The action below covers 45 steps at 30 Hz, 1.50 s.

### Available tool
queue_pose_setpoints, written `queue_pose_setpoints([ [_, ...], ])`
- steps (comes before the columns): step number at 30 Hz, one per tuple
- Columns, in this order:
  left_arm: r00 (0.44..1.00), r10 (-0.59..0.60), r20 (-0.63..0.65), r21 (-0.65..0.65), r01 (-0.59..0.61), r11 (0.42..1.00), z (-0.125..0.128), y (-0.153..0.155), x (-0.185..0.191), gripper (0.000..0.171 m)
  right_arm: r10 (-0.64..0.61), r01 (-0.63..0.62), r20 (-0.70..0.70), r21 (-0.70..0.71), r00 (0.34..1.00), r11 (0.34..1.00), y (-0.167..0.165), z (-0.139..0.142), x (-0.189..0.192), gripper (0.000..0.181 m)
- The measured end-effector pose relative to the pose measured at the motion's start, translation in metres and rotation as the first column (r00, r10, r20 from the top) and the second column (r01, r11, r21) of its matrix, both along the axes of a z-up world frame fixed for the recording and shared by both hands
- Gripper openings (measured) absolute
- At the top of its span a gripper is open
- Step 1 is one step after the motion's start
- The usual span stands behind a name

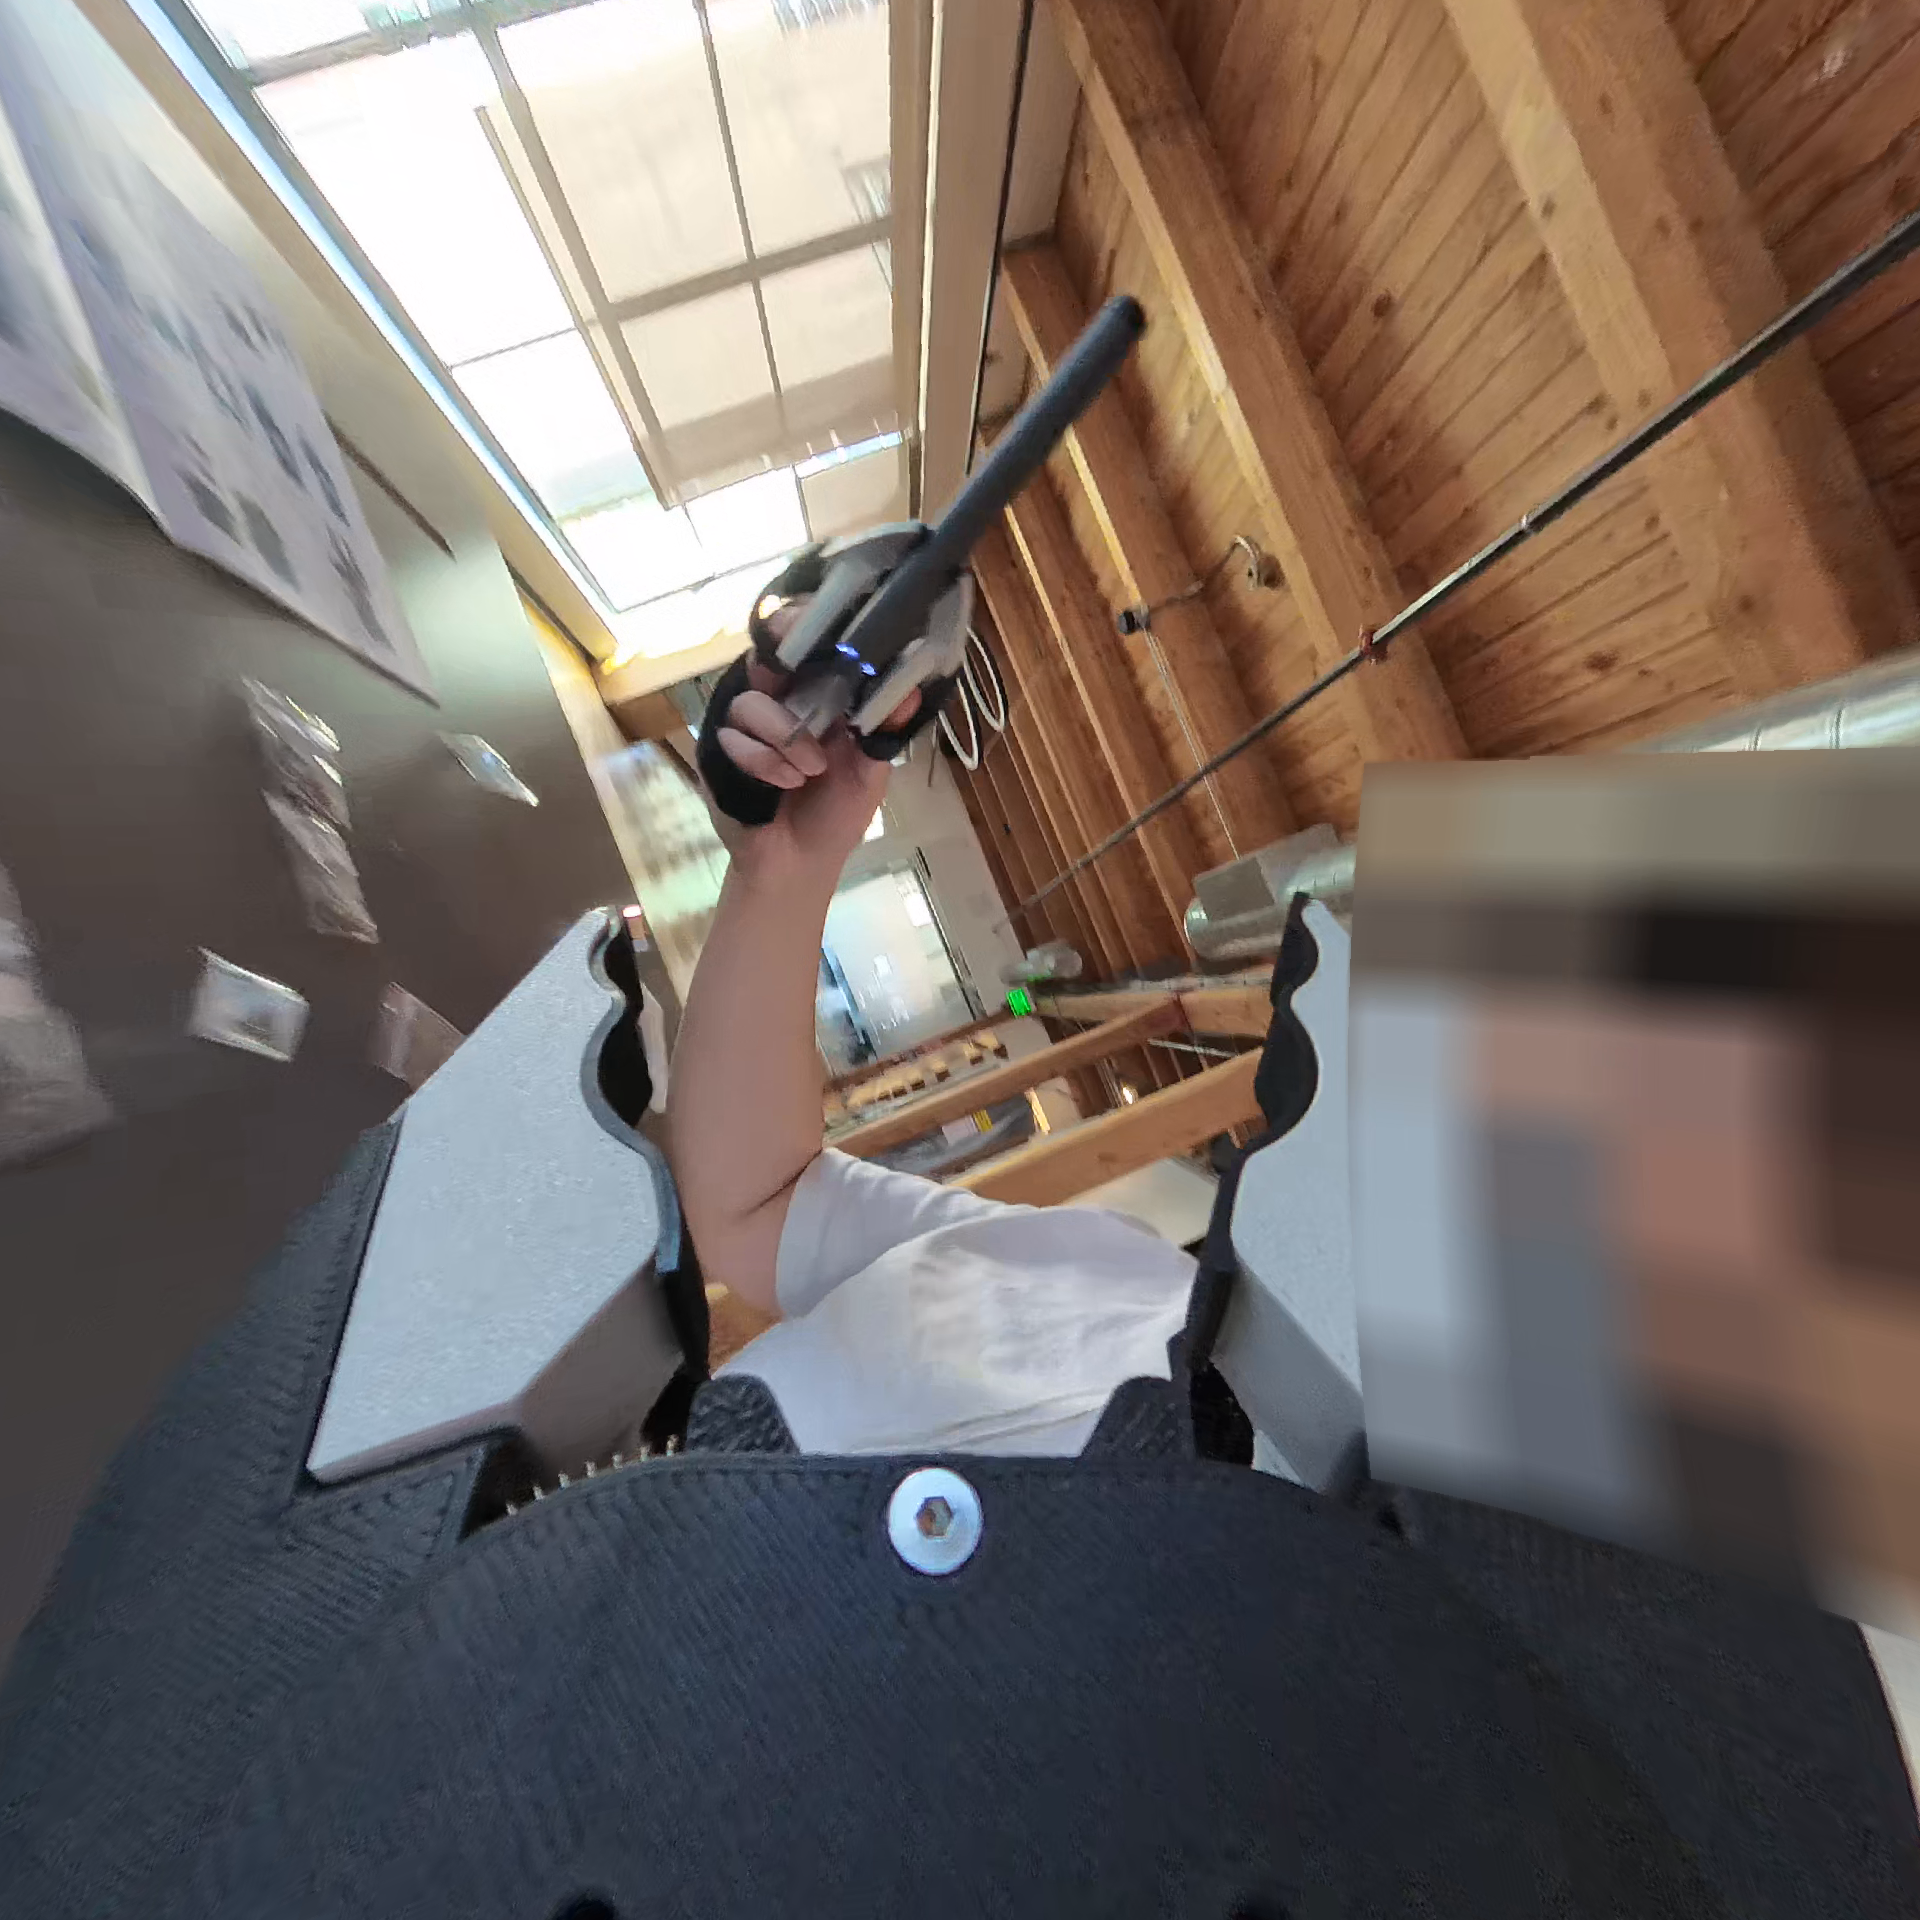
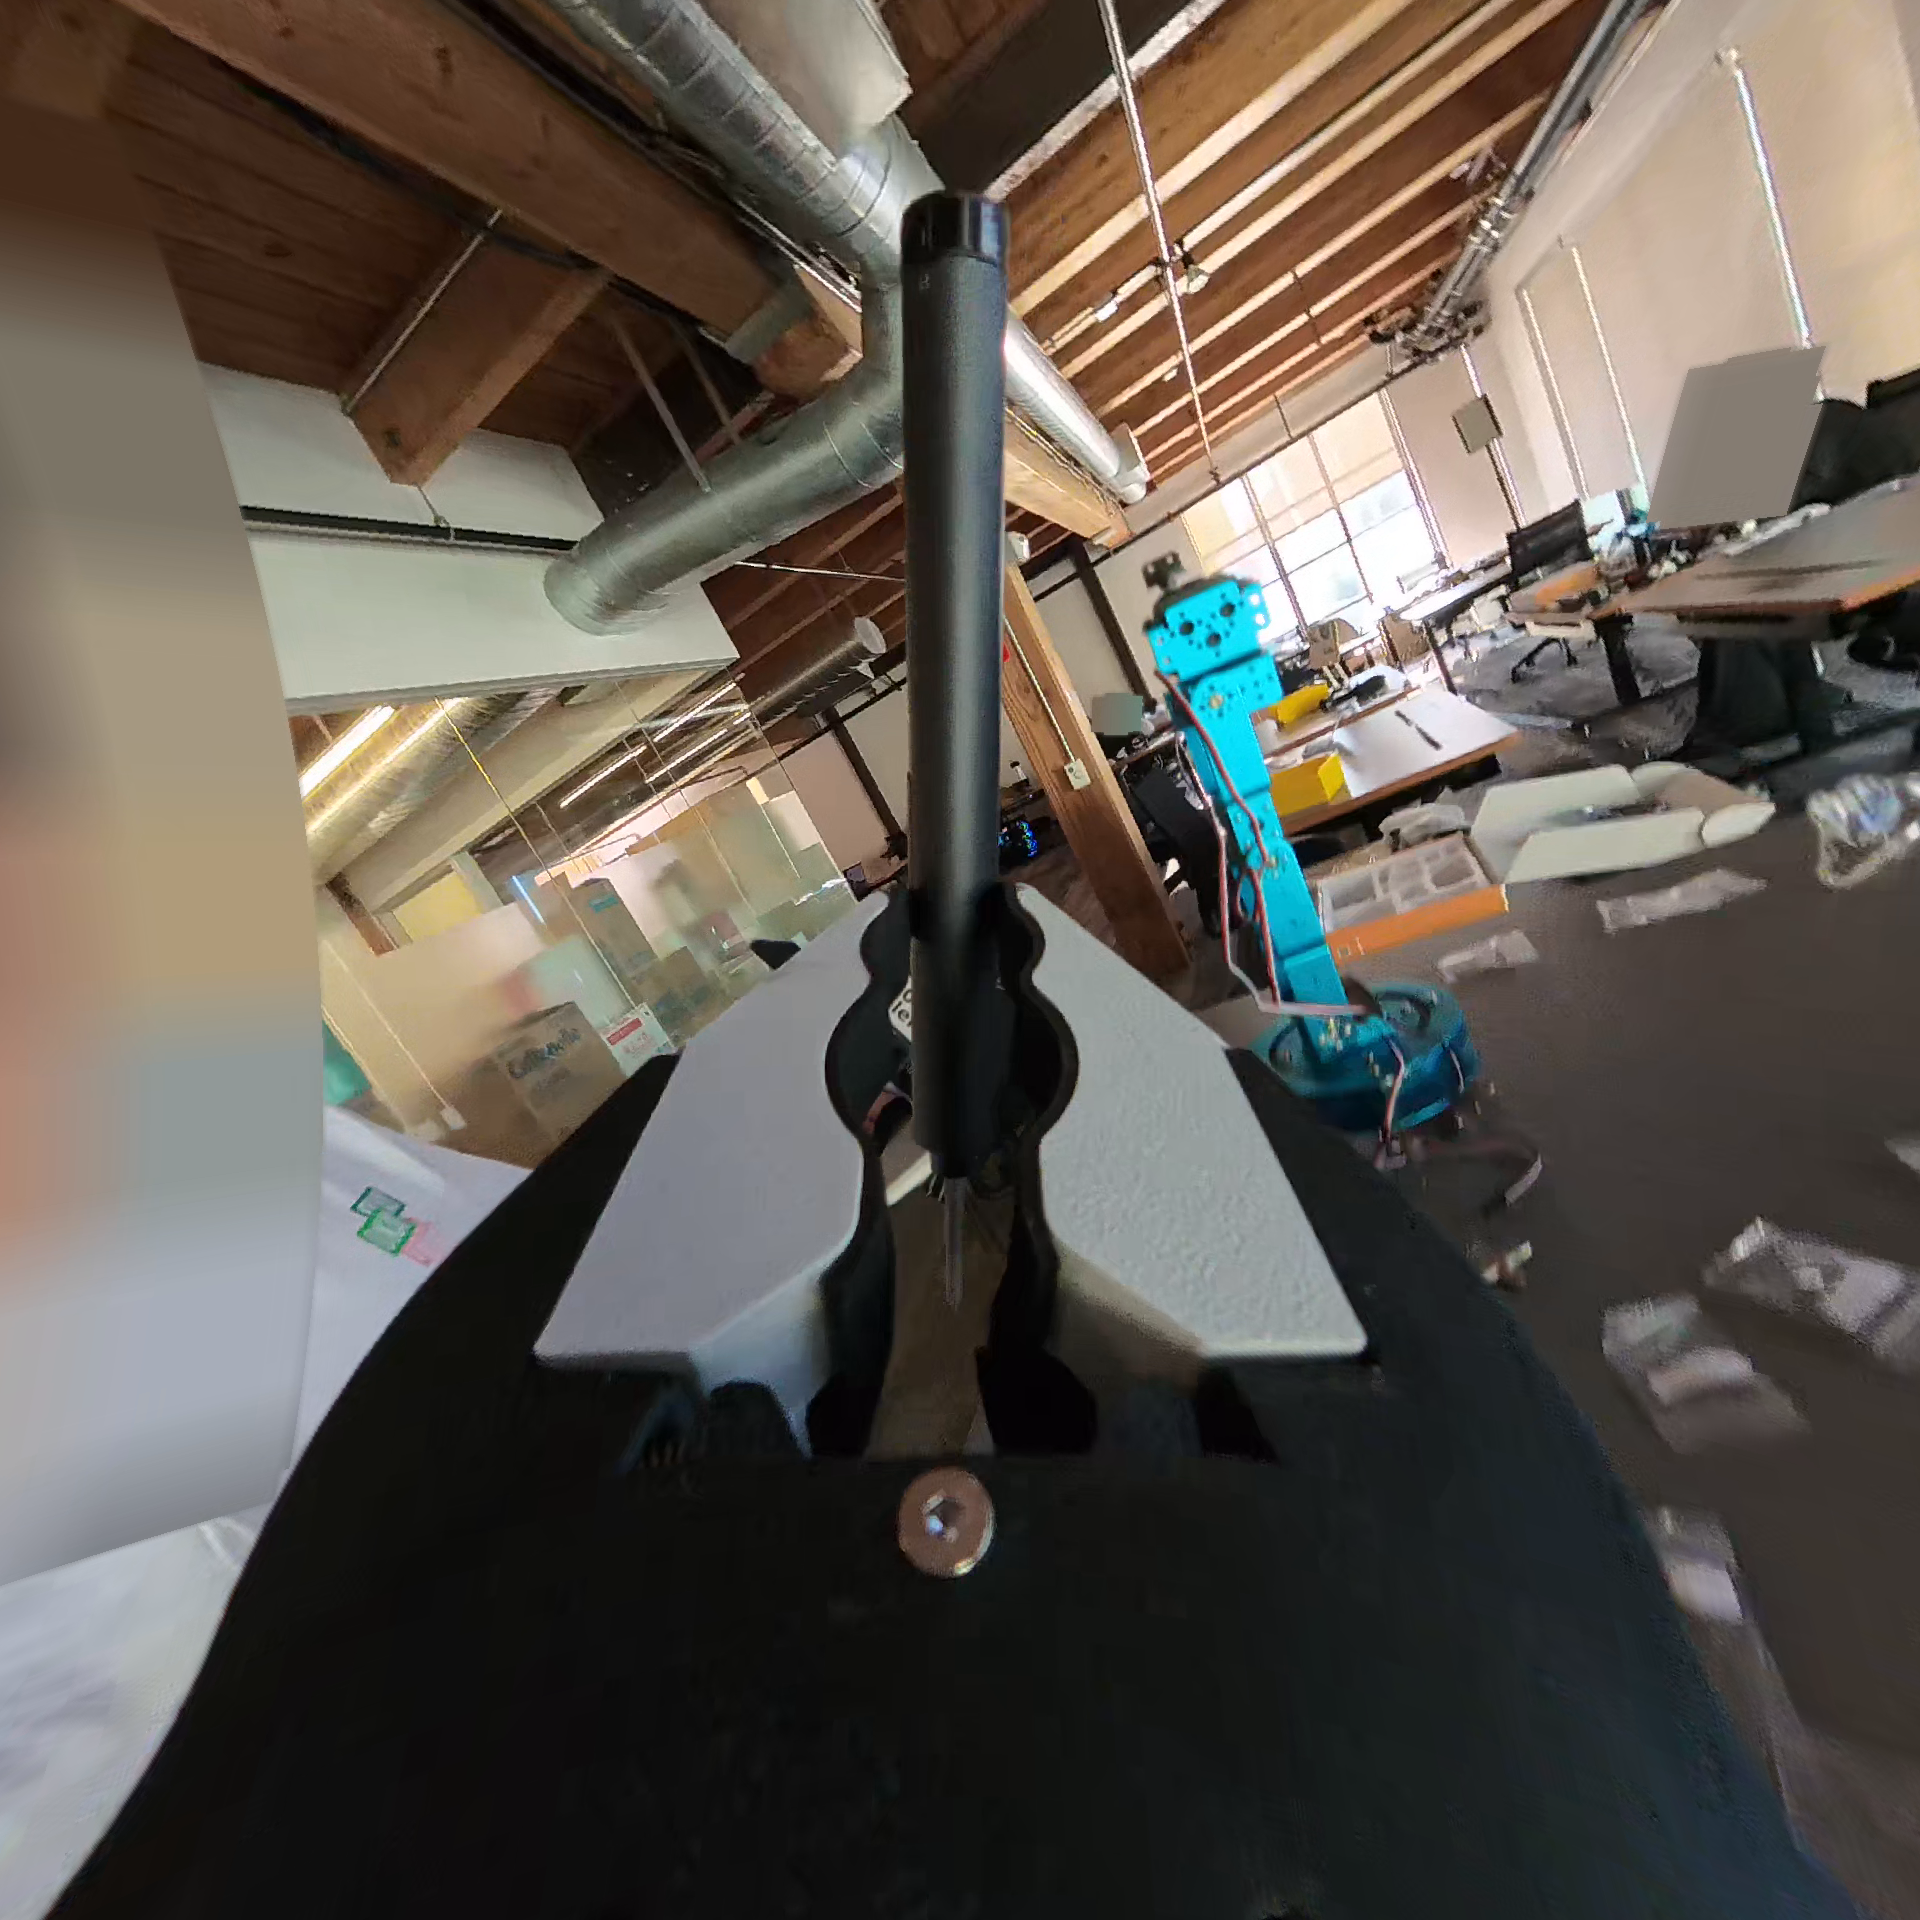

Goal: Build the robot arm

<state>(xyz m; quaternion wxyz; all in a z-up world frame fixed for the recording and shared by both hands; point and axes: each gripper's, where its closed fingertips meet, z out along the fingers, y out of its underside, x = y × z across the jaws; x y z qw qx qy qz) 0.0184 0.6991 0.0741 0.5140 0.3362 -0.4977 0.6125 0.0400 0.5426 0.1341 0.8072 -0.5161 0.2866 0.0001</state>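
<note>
Dark grey pen-shaped electric screwdriver [image 2: 951, 665]: slim matte barrel, black cap at the far end, thin metal bit at the near end pointing back toward the camera. In the left wrist view a small blue light shows on it near the clamp.

Surroundings, right wrist view: blue robot arm kit [image 2: 1252, 821] upright on a round blue base, red and white wires trailing from it, on a dark table [image 2: 1621, 1049]. Clear plastic bags [image 2: 1673, 1361] are scattered over the table, blurred; contents cannot be made out. White open box [image 2: 1600, 821] behind. Silver ducts [image 2: 727, 520] and wooden beams overhead.

Right gripper [image 2: 951, 997]: fingers closed tight on the lower barrel, which sits in the notch between the black pads; most of the tool sticks out past the fingertips.

Left gripper [image 1: 956, 1039]: fingers wide apart, nothing between them, aimed up at the ceiling. Through the gap shows the person's bare hand [image 1: 790, 748] raising the other gripper with the screwdriver.
</note>
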Motion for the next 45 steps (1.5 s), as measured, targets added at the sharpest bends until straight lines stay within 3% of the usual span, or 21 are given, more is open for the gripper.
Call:
queue_pose_setpoints([
  [6,0.995,0.085,-0.044,-0.054,-0.088,0.995,0.029,0.057,0.077,0.127,-0.007,-0.004,0.155,0.069,0.988,0.998,0.083,0.051,0.070,0.015],
  [13,0.980,0.195,-0.047,-0.120,-0.199,0.973,0.073,0.078,0.145,0.133,-0.040,0.023,0.252,0.071,0.967,0.997,0.136,0.094,0.137,0.014],
  [25,0.955,0.298,-0.010,-0.178,-0.295,0.939,0.136,0.076,0.186,0.137,-0.003,-0.013,0.328,0.045,0.945,0.999,0.166,0.137,0.192,0.015],
  [34,0.930,0.367,0.010,-0.164,-0.360,0.918,0.152,0.077,0.210,0.143,0.030,-0.027,0.354,-0.014,0.935,1.000,0.180,0.137,0.207,0.015],
  [45,0.934,0.357,-0.006,-0.170,-0.353,0.920,0.157,0.073,0.216,0.146,0.056,-0.043,0.361,-0.046,0.931,0.998,0.189,0.136,0.208,0.015],
])
